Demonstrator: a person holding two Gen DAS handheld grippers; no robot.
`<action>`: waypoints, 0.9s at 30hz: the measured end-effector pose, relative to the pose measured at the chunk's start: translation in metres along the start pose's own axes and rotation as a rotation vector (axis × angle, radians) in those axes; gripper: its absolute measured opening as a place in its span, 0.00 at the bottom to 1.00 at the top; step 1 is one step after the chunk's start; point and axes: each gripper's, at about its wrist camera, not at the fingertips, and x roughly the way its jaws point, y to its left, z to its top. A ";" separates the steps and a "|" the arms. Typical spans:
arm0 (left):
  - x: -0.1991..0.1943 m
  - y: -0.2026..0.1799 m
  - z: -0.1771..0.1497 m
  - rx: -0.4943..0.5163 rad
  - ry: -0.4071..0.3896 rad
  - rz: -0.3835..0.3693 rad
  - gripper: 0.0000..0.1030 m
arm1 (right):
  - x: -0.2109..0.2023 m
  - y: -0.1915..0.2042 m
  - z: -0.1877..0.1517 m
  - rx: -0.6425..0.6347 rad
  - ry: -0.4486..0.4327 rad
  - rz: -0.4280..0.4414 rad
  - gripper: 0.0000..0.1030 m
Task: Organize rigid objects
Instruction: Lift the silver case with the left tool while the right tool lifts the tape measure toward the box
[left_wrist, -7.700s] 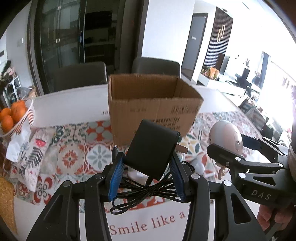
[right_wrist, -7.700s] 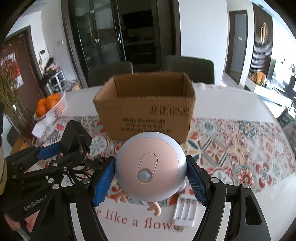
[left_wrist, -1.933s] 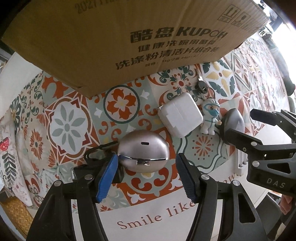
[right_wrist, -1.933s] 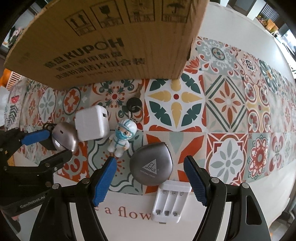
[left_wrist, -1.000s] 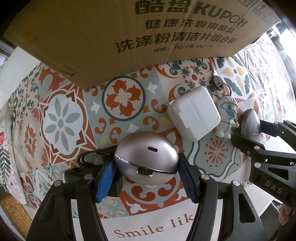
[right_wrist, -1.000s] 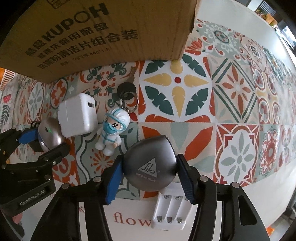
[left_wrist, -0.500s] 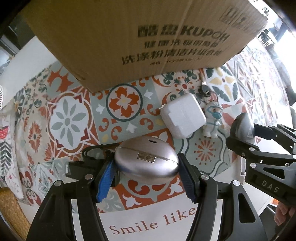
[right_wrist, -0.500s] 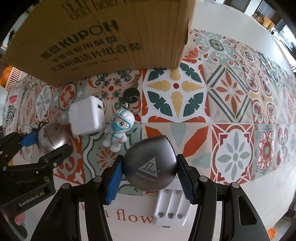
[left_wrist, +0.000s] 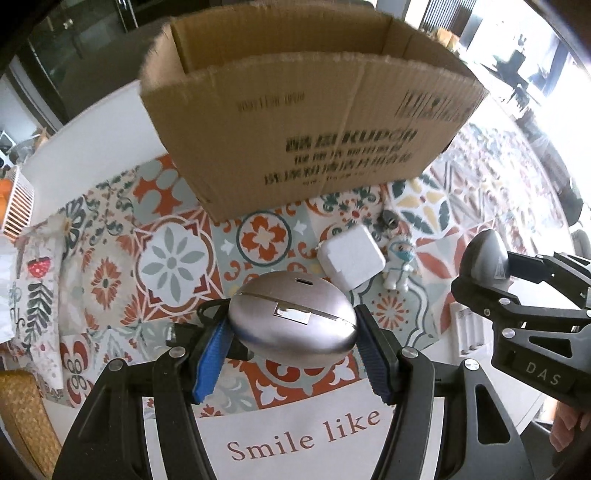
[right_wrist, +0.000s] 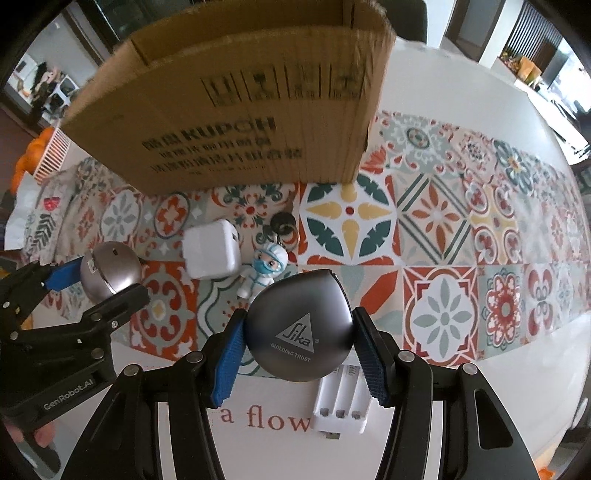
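Observation:
My left gripper (left_wrist: 291, 347) is shut on a silver egg-shaped case (left_wrist: 293, 323), held above the patterned mat; it also shows in the right wrist view (right_wrist: 110, 271). My right gripper (right_wrist: 297, 349) is shut on a dark grey Sika tape measure (right_wrist: 299, 326), also seen in the left wrist view (left_wrist: 485, 258). An open cardboard box (left_wrist: 306, 118) stands behind, also in the right wrist view (right_wrist: 240, 107). On the mat lie a white charger block (right_wrist: 211, 253), a masked figurine keychain (right_wrist: 264, 269) and a white battery holder (right_wrist: 341, 404).
A patterned tile mat (right_wrist: 443, 236) covers the white table (right_wrist: 461, 92). A basket of oranges (right_wrist: 35, 155) and a printed cloth (left_wrist: 33, 291) sit at the left. A woven mat (left_wrist: 22, 417) lies at the near left edge.
Both grippers closed on their objects about a second ago and have since lifted them off the mat and tilted up, so the box's open top comes into view.

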 end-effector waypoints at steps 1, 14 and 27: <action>-0.005 0.000 0.001 -0.003 -0.011 -0.001 0.62 | -0.004 0.001 0.001 -0.002 -0.009 0.000 0.55; -0.079 -0.005 0.017 -0.013 -0.185 -0.023 0.62 | -0.069 0.015 0.011 -0.017 -0.177 0.032 0.55; -0.122 -0.001 0.040 -0.013 -0.313 -0.019 0.62 | -0.115 0.021 0.029 -0.030 -0.317 0.047 0.55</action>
